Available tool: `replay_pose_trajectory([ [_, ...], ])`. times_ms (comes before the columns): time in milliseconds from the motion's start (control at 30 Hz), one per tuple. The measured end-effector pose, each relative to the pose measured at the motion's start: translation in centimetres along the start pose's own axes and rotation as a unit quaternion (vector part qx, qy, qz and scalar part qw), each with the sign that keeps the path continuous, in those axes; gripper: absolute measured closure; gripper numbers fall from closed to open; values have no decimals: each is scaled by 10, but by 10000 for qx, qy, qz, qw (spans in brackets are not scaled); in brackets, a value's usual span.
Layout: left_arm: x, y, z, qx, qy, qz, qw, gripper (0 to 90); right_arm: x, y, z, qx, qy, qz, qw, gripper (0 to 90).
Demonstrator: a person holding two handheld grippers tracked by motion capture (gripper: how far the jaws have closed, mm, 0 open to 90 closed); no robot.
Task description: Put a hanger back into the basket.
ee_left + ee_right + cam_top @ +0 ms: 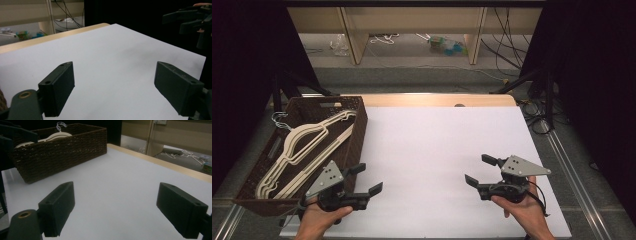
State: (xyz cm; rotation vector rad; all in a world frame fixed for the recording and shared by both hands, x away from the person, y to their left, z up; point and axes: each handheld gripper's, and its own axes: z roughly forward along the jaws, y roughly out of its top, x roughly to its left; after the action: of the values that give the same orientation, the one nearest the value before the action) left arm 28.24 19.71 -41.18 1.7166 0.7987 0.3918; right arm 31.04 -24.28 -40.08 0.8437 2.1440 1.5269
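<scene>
A dark brown woven basket stands on the left part of the white table top. Several cream clothes hangers lie in it, their wire hooks over its far left rim. My left gripper hovers just right of the basket's near corner, jaws wide open with nothing between them. My right gripper is held near the front right, also open and empty. The right gripper view has the basket and hangers at its upper left. The right gripper appears far off in the left gripper view.
A wooden strip edges the table's far side. Beyond it is a floor with shelf legs, cables and small clutter. Black curtains hang at both sides. A metal rail runs along the right.
</scene>
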Motion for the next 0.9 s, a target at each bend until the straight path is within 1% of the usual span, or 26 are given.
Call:
replay_pose_trajectory([
  [33, 0, -3, 1, 10, 32, -14, 10000, 166, 0, 0, -1, -23, -68, -52, 10000, 158],
  [67, 1, -6, 2, 43, 32, 13, 10000, 166, 2, -1, -2, -38, -80, -24, 10000, 158],
  [133, 2, -8, 3, 76, 2, 138, 9999, 166, 4, -3, -5, 14, -50, 8, 10000, 158],
  [167, 1, -9, 3, 93, 88, 201, 9997, 166, 5, -3, -7, -4, -88, 23, 10000, 158],
  [200, 0, -10, 2, 86, 114, 182, 9997, 166, 6, -5, -7, -90, -60, 51, 9999, 158],
  [233, 0, -10, 2, 41, 72, 139, 9999, 166, 7, -6, -11, -21, -95, 11, 10000, 158],
  [267, -1, -10, 0, 28, 91, 109, 9999, 166, 8, -7, -12, -111, -114, 10, 9999, 158],
  [300, -3, -11, -1, -27, 92, 94, 9999, 166, 9, -8, -12, -135, -97, 74, 9998, 158],
  [333, -3, -12, -1, -69, 47, 112, 9999, 166, 10, -10, -14, -145, -115, 94, 9998, 158],
  [367, -5, -12, -2, -40, 78, 105, 9999, 166, 10, -10, -16, -56, -116, 69, 9999, 158],
  [400, -4, -12, -3, -32, 41, 188, 9998, 166, 10, -12, -17, -56, -84, 98, 9999, 158],
  [433, -5, -12, -3, -24, 40, 182, 9998, 166, 11, -14, -18, -94, -181, 47, 9998, 158],
  [467, -5, -13, -3, 2, 41, 182, 9998, 166, 11, -14, -18, -94, -181, 47, 9998, 158],
  [500, -5, -13, -3, -14, 8, 183, 9998, 166, 11, -14, -20, 1, -190, 36, 9998, 158],
  [533, -5, -13, -3, 14, 41, 162, 9999, 166, 12, -16, -17, -179, -135, 46, 9997, 158],
  [567, -6, -14, -3, 17, 48, 112, 9999, 166, 12, -16, -18, -103, -113, 58, 9999, 158],
  [600, -5, -14, -3, 14, 49, 110, 9999, 166, 13, -16, -18, -84, -109, 80, 9999, 158],
  [633, -4, -13, -3, 12, 54, 182, 9998, 166, 13, -16, -18, -55, -95, 104, 9999, 158],
  [667, -3, -13, -3, 17, 62, 193, 9998, 166, 13, -16, -18, -53, -88, 97, 9999, 158],
  [700, -3, -13, -3, 16, 76, 175, 9998, 166, 13, -16, -17, -56, -90, 90, 9999, 158],
  [733, -3, -13, -3, -34, 37, 155, 9999, 166, 13, -16, -17, -59, -85, 90, 9999, 158],
  [800, -3, -13, -4, -12, 92, 131, 9999, 166, 12, -16, -18, -55, -99, 87, 9999, 158],
  [867, -3, -13, -3, -19, 96, 63, 9999, 166, 12, -16, -17, -58, -92, 89, 9999, 158],
  [900, -3, -13, -3, -18, 92, 70, 9999, 166, 12, -16, -17, -58, -92, 89, 9999, 158],
])
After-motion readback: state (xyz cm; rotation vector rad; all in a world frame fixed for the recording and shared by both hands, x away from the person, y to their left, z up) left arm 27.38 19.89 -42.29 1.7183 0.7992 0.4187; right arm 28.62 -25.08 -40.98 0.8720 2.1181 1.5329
